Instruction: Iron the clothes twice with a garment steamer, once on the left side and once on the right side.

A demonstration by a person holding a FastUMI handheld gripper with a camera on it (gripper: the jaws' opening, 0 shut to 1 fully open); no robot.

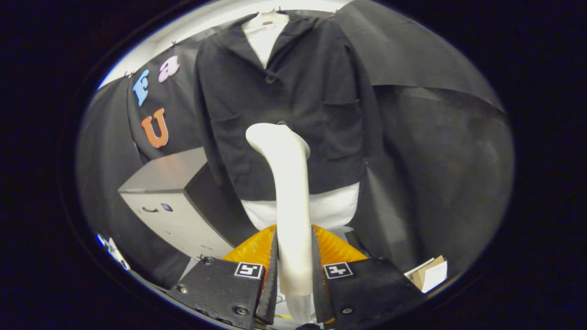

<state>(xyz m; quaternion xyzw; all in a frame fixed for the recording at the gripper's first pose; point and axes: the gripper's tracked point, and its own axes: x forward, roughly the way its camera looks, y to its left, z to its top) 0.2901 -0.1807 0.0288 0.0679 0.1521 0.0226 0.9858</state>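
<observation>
Jaws clamped on steamer (288, 192) — jacket (293, 105) ahead, cabinet (169, 201) beside.

A pale grey, box-shaped metal cabinet (172, 208) with a dark flat top and a small dark handle on its front stands against the black cloth wall (440, 137). Well apart from it, a small tan cardboard box (429, 274) lies low by the cloth
</observation>
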